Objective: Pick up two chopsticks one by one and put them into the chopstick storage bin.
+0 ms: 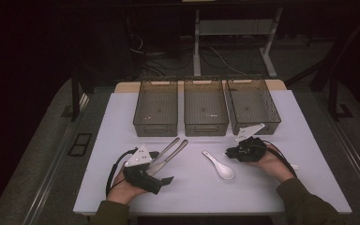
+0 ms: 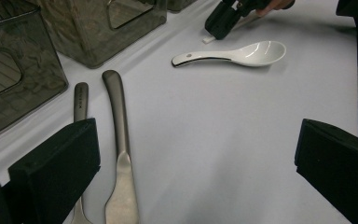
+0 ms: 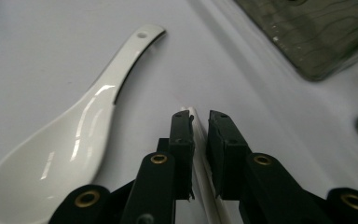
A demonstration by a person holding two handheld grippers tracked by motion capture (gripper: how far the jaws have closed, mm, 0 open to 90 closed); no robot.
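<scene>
White chopstick (image 3: 200, 154) — lengthwise between tongs (image 3: 200, 135).

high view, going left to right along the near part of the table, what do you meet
left tongs → two metal utensils → white ceramic spoon → right tongs, with a thin white stick between their jaws

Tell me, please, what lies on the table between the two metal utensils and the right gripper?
The white ceramic spoon lies between the metal utensils and the right gripper, as the high view shows. It touches neither; bare table is around it.
</scene>
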